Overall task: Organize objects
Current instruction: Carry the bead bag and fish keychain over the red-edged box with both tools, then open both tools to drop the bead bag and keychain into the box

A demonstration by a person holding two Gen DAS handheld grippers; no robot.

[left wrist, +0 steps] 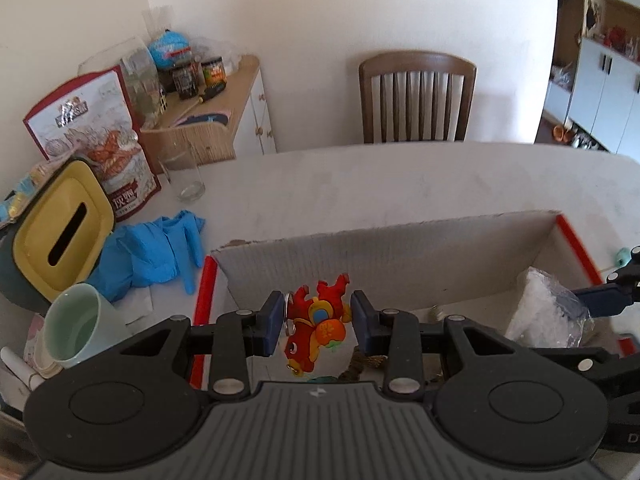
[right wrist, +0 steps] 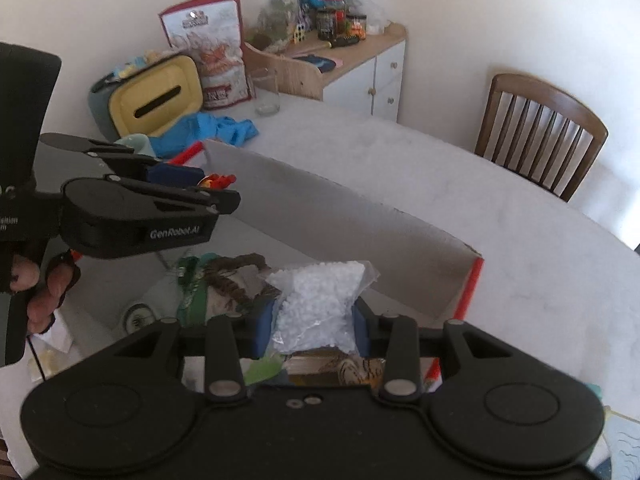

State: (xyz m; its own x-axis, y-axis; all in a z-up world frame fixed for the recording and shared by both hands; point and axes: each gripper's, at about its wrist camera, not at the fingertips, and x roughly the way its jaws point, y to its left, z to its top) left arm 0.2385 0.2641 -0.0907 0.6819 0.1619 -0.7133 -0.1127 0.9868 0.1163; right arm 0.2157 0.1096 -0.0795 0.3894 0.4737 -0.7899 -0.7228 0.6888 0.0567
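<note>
My left gripper [left wrist: 316, 322] is shut on a red and orange rubber keychain figure [left wrist: 316, 328] and holds it over the open cardboard box [left wrist: 360, 248]. My right gripper [right wrist: 312, 328] is shut on a clear bag of white pellets [right wrist: 320, 304], also above the box [right wrist: 340, 208]. The bag [left wrist: 548, 312] and a blue right fingertip [left wrist: 600, 300] show at the right of the left wrist view. The left gripper [right wrist: 208, 188] with the red figure [right wrist: 218, 180] shows at the left of the right wrist view. Cloth and small items [right wrist: 232, 280] lie in the box.
On the white table [left wrist: 400, 180]: blue gloves [left wrist: 160, 248], a yellow-lidded tissue box [left wrist: 60, 232], a mint cup [left wrist: 76, 328], a drinking glass [left wrist: 184, 176], a red snack bag [left wrist: 92, 136]. A cluttered cabinet [left wrist: 240, 92] and a wooden chair [left wrist: 416, 96] stand behind.
</note>
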